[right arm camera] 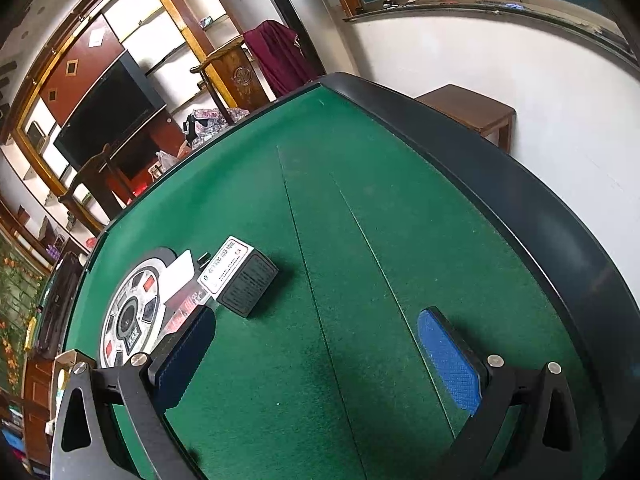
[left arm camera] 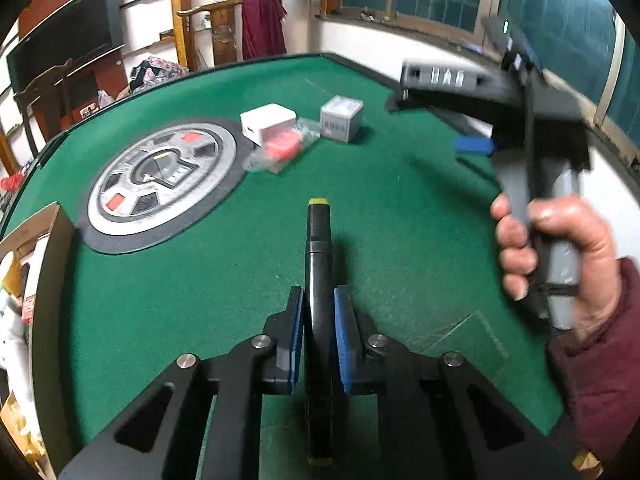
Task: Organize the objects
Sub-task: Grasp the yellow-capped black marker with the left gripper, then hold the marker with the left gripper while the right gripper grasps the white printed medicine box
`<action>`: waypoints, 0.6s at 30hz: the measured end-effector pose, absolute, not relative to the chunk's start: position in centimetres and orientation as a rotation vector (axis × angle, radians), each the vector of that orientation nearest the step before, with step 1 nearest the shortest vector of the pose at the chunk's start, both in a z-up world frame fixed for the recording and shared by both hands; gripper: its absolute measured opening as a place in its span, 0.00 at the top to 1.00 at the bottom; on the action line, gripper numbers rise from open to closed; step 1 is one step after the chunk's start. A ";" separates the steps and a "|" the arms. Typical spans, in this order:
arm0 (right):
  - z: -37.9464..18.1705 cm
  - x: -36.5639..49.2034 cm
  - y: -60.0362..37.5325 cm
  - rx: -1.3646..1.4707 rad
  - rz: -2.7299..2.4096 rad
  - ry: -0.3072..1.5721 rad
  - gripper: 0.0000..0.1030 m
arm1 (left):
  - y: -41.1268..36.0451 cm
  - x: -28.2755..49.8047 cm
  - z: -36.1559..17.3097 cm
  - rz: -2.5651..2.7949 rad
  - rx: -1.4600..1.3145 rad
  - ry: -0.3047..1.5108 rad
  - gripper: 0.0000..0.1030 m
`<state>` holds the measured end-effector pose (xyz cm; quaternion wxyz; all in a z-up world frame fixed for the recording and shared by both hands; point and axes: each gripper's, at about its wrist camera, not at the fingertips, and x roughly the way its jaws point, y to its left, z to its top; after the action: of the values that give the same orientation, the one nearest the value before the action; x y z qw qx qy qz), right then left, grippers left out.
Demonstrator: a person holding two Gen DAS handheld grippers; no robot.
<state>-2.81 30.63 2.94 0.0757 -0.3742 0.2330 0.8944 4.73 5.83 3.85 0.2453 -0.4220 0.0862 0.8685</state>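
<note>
In our left gripper we hold a black marker clamped between the two blue pads. The marker points straight forward along the fingers, its yellow tip away from us, above the green felt of the table.

Our right gripper is released: its two blue pads stand wide apart and nothing is between them, only the green felt below. From the left wrist view we see this same tool on the right side, blurred, with the right hand closed around its grey handle.

Further out, near the middle of the table, there is a round grey control panel with red buttons. Just beside it lies a white box, and a clear plastic bag with red contents is touching the front of this box. A small grey cube box stands just beside the bag, on its right. In the right wrist view this cube box shows a white label with print that we cannot read, and it is ahead of the left finger.

At the left edge of the table we see a cardboard box. Behind the table are a wooden chair with a dark red cloth and a black television.
</note>
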 end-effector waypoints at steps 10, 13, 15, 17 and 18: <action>3.2 -3.5 30.9 -1.138 2.675 0.777 0.00 | 1.2 6.7 7.0 2.400 -1.121 0.077 0.86; 3.9 -5.7 30.0 -1.192 2.676 0.729 0.00 | -0.1 6.8 6.9 2.410 -1.131 0.038 0.86; 4.2 -7.3 29.3 -1.236 2.669 0.692 0.00 | -0.9 6.8 6.7 2.415 -1.140 0.017 0.86; 4.1 -8.7 28.6 -1.276 2.646 0.662 0.00 | -1.7 6.7 6.6 2.423 -1.148 0.003 0.86; 4.1 -9.4 28.3 -1.295 2.635 0.649 0.00 | -2.2 6.7 6.6 2.430 -1.151 -0.003 0.86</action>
<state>-9.38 28.29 4.10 0.0675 -0.4297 0.2153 0.8743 6.65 -2.20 6.61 0.2243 -0.4171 -0.0012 0.8807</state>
